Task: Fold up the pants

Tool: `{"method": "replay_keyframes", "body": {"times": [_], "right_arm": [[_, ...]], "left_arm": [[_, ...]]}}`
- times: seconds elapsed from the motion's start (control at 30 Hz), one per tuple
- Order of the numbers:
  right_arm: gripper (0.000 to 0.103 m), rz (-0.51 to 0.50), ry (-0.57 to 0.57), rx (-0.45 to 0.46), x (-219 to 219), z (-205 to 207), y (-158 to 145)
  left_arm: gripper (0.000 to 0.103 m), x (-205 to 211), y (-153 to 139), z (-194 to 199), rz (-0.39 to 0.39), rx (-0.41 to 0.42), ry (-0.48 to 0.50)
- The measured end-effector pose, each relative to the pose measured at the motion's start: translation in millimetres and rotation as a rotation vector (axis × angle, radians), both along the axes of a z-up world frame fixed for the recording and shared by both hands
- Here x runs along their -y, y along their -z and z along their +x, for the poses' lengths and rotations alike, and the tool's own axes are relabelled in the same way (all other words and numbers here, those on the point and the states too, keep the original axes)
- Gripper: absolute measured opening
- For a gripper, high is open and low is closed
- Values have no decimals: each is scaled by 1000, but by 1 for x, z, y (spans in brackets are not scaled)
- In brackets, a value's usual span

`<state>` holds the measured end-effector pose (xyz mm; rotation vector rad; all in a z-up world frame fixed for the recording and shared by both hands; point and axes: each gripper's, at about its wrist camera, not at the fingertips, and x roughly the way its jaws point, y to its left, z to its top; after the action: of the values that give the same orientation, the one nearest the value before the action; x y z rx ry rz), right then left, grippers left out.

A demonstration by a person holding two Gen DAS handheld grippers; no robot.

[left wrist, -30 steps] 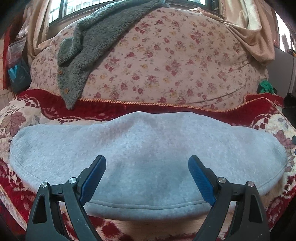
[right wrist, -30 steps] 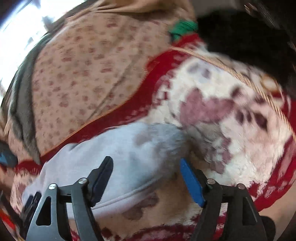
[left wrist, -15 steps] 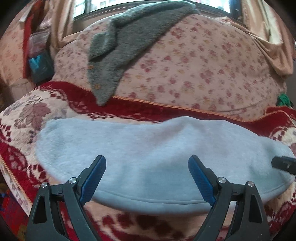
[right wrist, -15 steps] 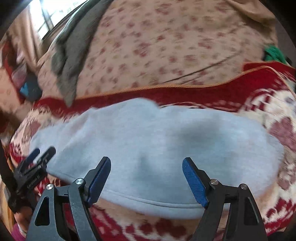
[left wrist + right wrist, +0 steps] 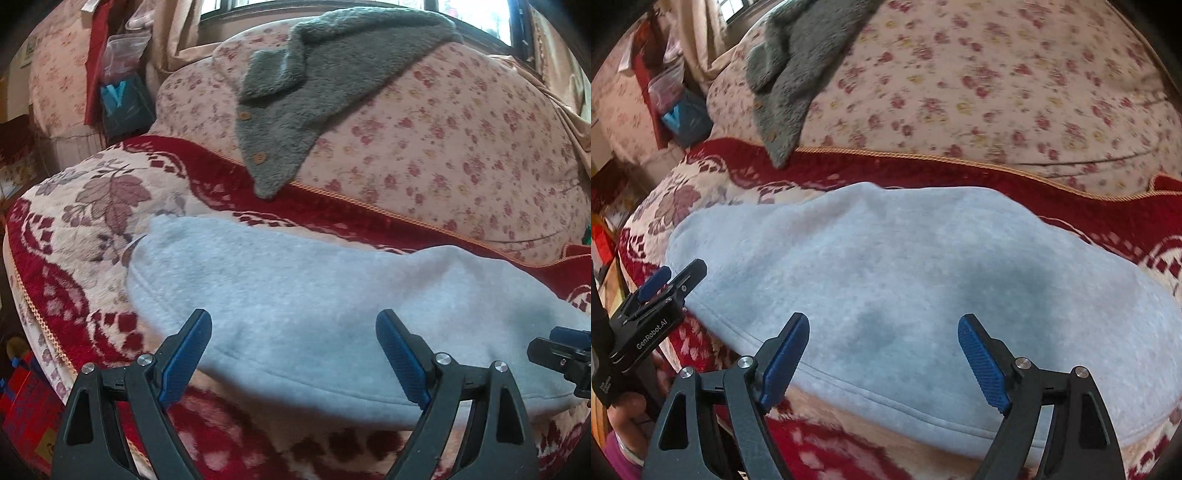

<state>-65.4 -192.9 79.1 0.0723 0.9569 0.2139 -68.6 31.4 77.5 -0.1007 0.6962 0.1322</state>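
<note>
The light grey pants (image 5: 314,295) lie flat and folded lengthwise on a red and cream floral blanket (image 5: 85,229); they also fill the right wrist view (image 5: 923,280). My left gripper (image 5: 293,349) is open and empty, just above the pants' near hem toward their left end. My right gripper (image 5: 882,354) is open and empty, above the near hem further right. The right gripper's tip shows at the right edge of the left wrist view (image 5: 561,350). The left gripper shows at the left of the right wrist view (image 5: 653,299).
A pink floral cushion (image 5: 443,147) rises behind the blanket, with a grey fleece garment (image 5: 295,96) draped over it. Plastic bags and clutter (image 5: 118,92) stand at the far left. The blanket's left edge (image 5: 33,302) drops to the floor.
Both grippers have shifted left along the pants' near hem, still open. The right one swung from the pants' right end to over their middle.
</note>
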Motion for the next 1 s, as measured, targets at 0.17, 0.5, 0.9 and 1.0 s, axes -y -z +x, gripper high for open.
{"method": "replay_keyframes", "body": {"times": [0.17,0.5,0.9,1.0], "right_arm": [[87,-3,-17,-24,-19,11,6],[90,-13,-95,-36,-63,27,10],[91,-23,-206,-45,-125,54,16],[91,-14,-216,-56,-135,61,19]], "left_arm": [[90,-17,2,0,-8,-3,-35],[90,-57,7,3,-42,-8,-124],[90,-104,23,8,-115,-52,-222],[90,-111,28,10,-137,-69,-239]]}}
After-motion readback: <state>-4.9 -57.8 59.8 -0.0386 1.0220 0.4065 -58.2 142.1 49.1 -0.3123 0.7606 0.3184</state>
